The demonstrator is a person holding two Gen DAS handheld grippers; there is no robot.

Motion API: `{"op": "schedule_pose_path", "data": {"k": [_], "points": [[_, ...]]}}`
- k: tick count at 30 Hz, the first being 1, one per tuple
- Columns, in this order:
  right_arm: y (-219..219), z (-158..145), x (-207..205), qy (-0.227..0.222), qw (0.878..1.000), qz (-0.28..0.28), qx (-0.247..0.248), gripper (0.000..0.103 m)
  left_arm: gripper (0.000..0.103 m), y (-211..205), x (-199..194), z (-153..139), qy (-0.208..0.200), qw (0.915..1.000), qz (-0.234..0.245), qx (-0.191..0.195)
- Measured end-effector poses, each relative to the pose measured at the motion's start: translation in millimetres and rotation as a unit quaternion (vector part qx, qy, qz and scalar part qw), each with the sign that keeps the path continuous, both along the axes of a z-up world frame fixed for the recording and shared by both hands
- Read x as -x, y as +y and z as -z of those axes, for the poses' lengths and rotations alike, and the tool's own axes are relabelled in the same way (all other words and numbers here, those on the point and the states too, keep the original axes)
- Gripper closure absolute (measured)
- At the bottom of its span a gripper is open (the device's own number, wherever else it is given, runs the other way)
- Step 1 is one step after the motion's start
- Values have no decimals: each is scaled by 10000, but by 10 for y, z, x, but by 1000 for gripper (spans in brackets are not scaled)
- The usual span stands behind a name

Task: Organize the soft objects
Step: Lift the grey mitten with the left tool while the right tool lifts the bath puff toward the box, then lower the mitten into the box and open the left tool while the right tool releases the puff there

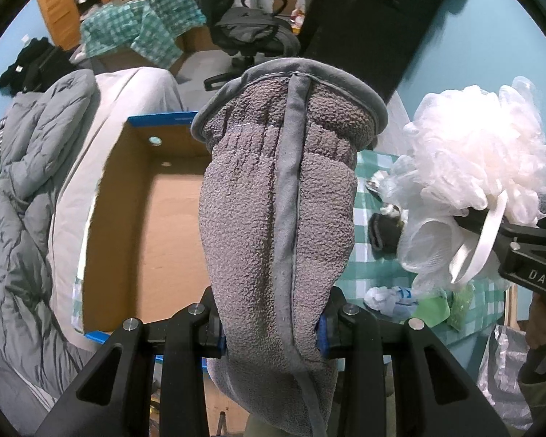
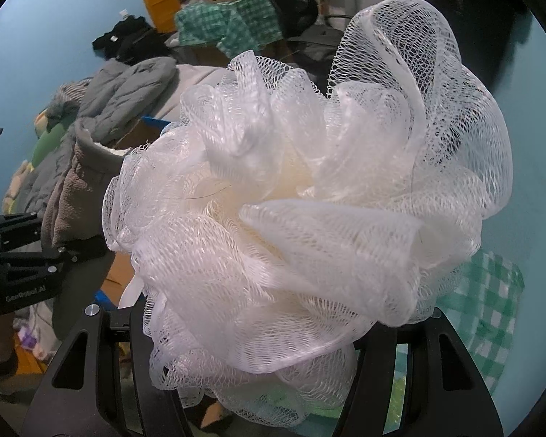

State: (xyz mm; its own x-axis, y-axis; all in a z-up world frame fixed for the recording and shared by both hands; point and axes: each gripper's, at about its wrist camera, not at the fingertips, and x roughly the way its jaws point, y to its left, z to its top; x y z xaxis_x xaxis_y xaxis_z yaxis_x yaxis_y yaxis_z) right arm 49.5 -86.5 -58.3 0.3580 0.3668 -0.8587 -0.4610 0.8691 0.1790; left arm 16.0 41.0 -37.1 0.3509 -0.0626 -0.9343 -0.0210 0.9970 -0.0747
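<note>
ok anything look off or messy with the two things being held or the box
Nothing stands out. The grey fleece mitten is clamped in the left gripper, the white mesh loofah in the right gripper, and the cardboard box sits open and upright.

Loofah (image 2: 302,196) hides right tool's (image 2: 273,331) tips; mitten's (image 1: 276,218) bottom cut off.

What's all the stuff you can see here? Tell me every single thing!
Fleece mitten: one, grey, clamped in the left gripper.
Bath pouf: one, white mesh, clamped in the right gripper.
Cardboard box: one, brown with blue edges, open, behind the mitten.
Quilt: one, grey, left of the box.
Checked cloth: green and white, on the table to the right.
Office chair: one, black, at the back.
Left gripper: black, shut on the mitten.
Right gripper: black, shut on the pouf.
</note>
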Motion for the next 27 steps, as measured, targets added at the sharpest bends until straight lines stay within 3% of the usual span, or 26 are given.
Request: {"op": "schedule_pose_path", "data": {"k": [11, 27], "points": [[440, -13, -66, 29, 9984, -554, -70, 42, 68, 475, 13, 56, -19, 9984, -565, -27], [987, 131, -251, 255, 9932, -1134, 83, 42, 68, 1072, -63, 411, 264, 9940, -1055, -127]]}}
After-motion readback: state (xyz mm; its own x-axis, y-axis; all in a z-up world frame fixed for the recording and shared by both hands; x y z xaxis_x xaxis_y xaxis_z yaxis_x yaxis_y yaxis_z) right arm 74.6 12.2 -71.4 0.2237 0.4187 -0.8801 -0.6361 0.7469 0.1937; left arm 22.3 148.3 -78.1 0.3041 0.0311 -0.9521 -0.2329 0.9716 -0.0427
